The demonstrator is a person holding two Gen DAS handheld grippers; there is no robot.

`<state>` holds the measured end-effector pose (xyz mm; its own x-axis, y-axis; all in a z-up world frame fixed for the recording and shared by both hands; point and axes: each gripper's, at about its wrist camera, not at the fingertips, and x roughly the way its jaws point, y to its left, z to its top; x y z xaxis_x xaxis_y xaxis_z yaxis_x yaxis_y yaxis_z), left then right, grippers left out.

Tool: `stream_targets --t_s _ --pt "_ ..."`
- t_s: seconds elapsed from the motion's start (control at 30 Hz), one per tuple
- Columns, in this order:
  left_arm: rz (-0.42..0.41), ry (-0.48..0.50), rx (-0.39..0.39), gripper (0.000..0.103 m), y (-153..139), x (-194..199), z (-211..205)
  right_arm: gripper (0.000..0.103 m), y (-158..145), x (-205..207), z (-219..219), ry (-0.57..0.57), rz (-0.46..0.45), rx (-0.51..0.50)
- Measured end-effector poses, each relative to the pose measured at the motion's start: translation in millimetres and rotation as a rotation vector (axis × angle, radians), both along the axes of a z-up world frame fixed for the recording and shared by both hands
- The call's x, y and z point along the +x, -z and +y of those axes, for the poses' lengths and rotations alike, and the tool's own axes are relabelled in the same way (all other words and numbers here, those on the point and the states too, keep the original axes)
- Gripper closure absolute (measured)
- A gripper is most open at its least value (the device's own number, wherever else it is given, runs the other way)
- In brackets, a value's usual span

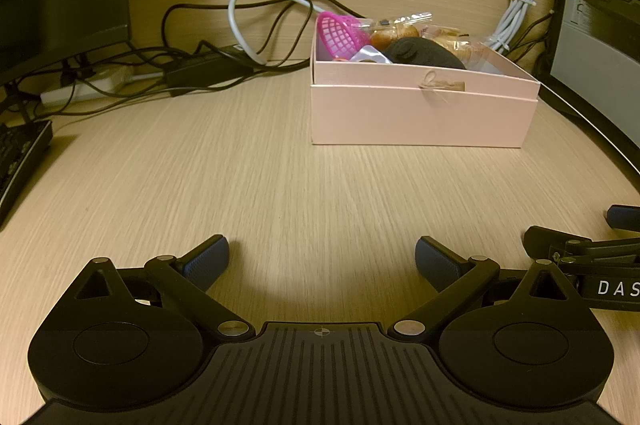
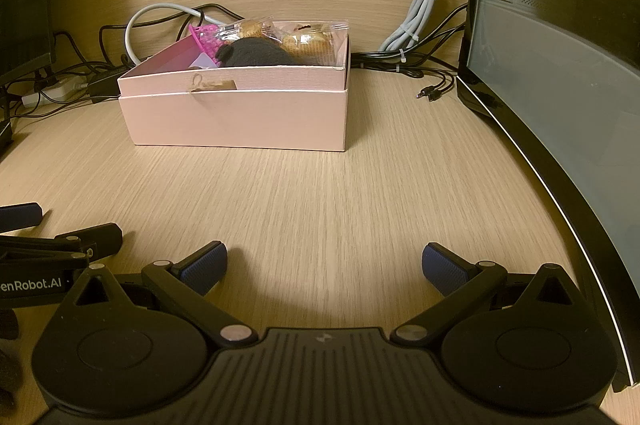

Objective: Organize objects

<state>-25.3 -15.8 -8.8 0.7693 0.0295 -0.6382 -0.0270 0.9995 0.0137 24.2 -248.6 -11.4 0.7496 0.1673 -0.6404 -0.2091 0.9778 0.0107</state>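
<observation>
Both grippers, left gripper (image 1: 322, 257) and right gripper (image 2: 324, 263), rest spread and empty; the pale pink cardboard box (image 2: 236, 117) sits ahead, long side facing them, nearer the right.

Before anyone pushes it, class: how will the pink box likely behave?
The pink box is wide and low, so it should slide rather than tip. It looks like thin card, so its walls may flex. Its contents are piled above the rim and could shift.

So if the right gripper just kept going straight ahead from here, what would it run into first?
Probably the pink box. The right gripper is open and empty above bare desk, and the box's right front corner sits roughly in line ahead. Depth is unclear, so it might just clip that corner.
</observation>
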Motion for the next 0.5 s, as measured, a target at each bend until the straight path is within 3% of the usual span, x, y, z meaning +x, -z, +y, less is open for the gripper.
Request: stream_targets --t_s 0.5 --pt "0.000 -0.004 0.000 0.001 -0.2 0.7 -0.8 0.000 0.0 0.1 0.3 0.000 0.000 0.000"
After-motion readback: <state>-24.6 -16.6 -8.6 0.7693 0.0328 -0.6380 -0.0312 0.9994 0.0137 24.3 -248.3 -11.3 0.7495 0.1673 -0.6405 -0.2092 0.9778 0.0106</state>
